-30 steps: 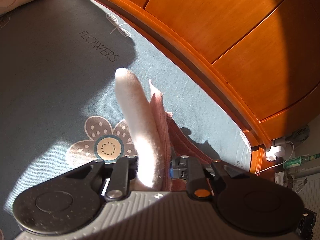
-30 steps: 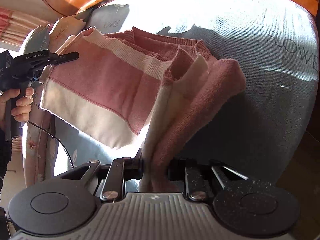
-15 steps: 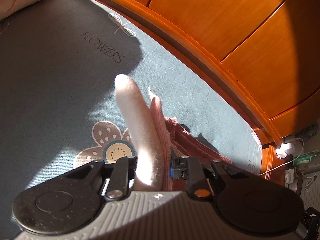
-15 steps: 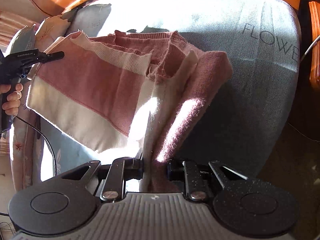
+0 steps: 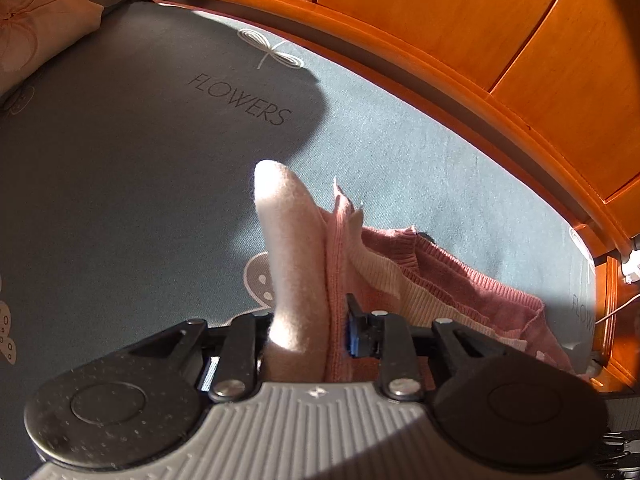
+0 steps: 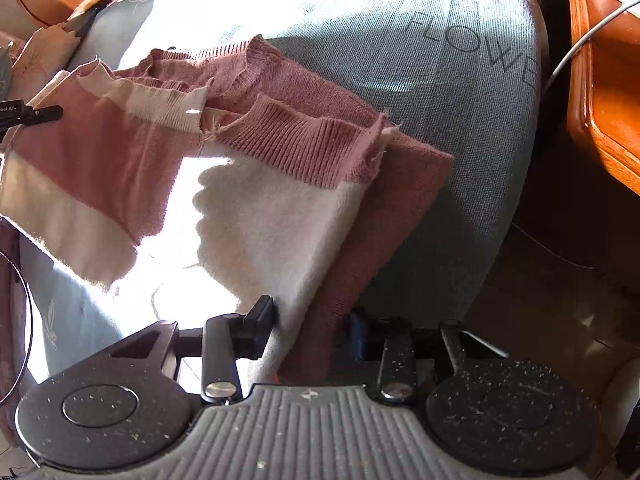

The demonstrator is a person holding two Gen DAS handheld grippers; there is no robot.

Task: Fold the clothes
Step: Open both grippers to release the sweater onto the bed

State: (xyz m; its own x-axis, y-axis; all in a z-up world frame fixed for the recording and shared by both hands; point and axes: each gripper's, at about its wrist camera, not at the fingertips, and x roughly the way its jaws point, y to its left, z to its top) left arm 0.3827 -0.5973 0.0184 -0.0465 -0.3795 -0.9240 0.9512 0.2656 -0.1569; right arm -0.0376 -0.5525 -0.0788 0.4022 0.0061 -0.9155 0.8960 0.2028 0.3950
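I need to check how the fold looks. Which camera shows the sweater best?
The right wrist view: the sweater spreads across the bedsheet, pink and cream bands and ribbed hems plain. The left wrist view shows only an edge-on bunched fold and a pink strip trailing right.

The sweater (image 6: 256, 168) is lying spread on the bed (image 6: 460, 128), its folded part hanging over the near edge. The right gripper (image 6: 310, 328) is sitting at that near end, its jaws opening with the folded layers between them. The left gripper (image 6: 32, 114) is reaching in from the left side of the right wrist view, touching the sweater's far left corner. In the left wrist view the left gripper (image 5: 306, 328) has its jaws opening around bunched layers of the sweater (image 5: 288, 240). A pillow (image 5: 36, 28) is lying at the bed's (image 5: 120, 160) far left corner. The headboard (image 5: 440, 20) is standing behind the bed.
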